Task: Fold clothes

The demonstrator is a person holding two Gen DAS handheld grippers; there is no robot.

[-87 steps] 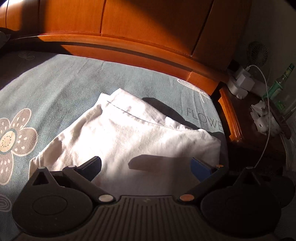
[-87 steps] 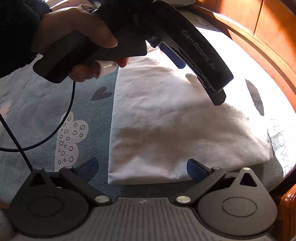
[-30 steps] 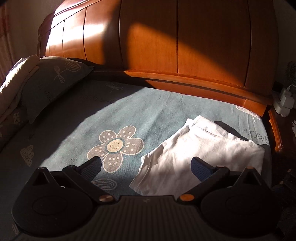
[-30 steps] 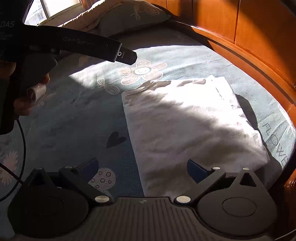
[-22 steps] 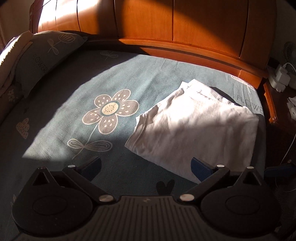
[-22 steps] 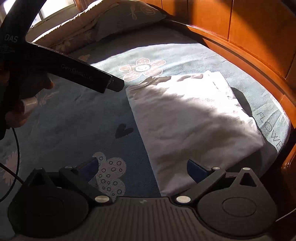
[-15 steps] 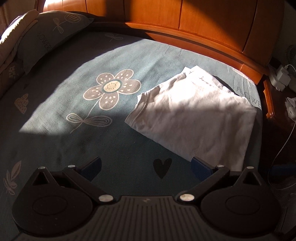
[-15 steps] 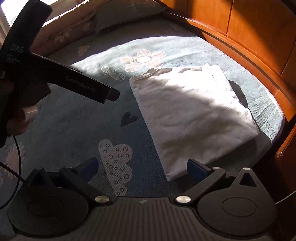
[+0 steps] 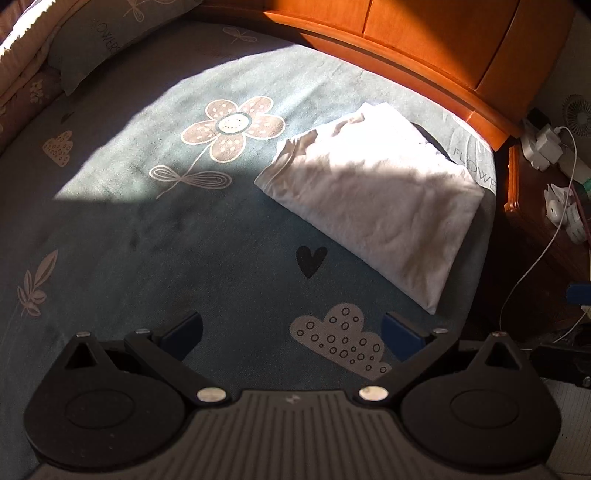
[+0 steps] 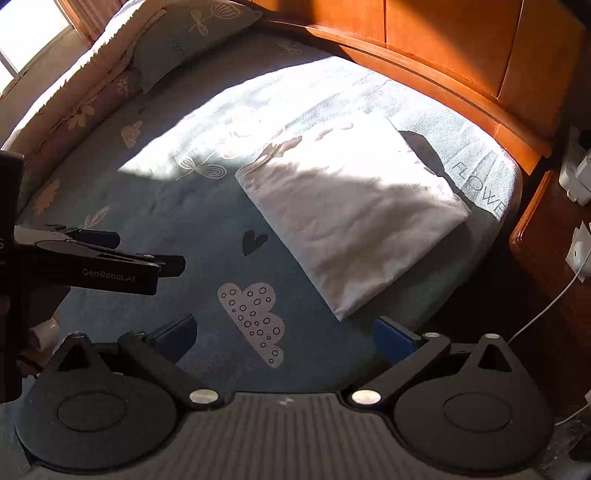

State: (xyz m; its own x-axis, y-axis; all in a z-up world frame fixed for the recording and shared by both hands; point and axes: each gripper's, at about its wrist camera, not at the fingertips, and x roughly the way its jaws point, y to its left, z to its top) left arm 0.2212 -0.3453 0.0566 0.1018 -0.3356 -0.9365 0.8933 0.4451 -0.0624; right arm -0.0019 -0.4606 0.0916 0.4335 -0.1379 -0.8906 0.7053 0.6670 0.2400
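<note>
We have drawn both tongs back from the folded white garment (image 9: 373,199): half a second ago the cloth's near corner lay just ahead of the right-side fingertips in both wrist views, and now a stretch of bare bedsheet (image 9: 221,236), with a printed heart and a dotted cloud, lies between us and it. The garment itself has not shifted.

Our left tongs (image 9: 291,330) stand wide apart, blue fingertips (image 9: 400,334) empty and touching nothing, hovering over the sheet. Our right tongs (image 10: 284,332) are likewise spread wide and empty, clear of the cloth. In the right wrist view the left tool reaches in from the left edge as a black bar lettered "GenRobot.AI", its tongs (image 10: 110,247) pointing across the bed, with a bit of the hand holding it in shadow at the lower left.

The garment lies flat as a neat, roughly rectangular packet on the far right part of the bed, close to the curved wooden headboard (image 9: 424,40) and near the mattress's right edge. Its fabric looks soft and lightly crumpled, bright where sun falls on the far half and dim on the near half. The sheet is a matte blue-grey weave printed with flowers, leaves and the word "FLOWER". The headboard is glossy orange-brown panelling. A matching patterned pillow (image 10: 184,33) sits far left. On the right, a dark wooden nightstand (image 9: 543,221) carries white chargers and a trailing cable.
</note>
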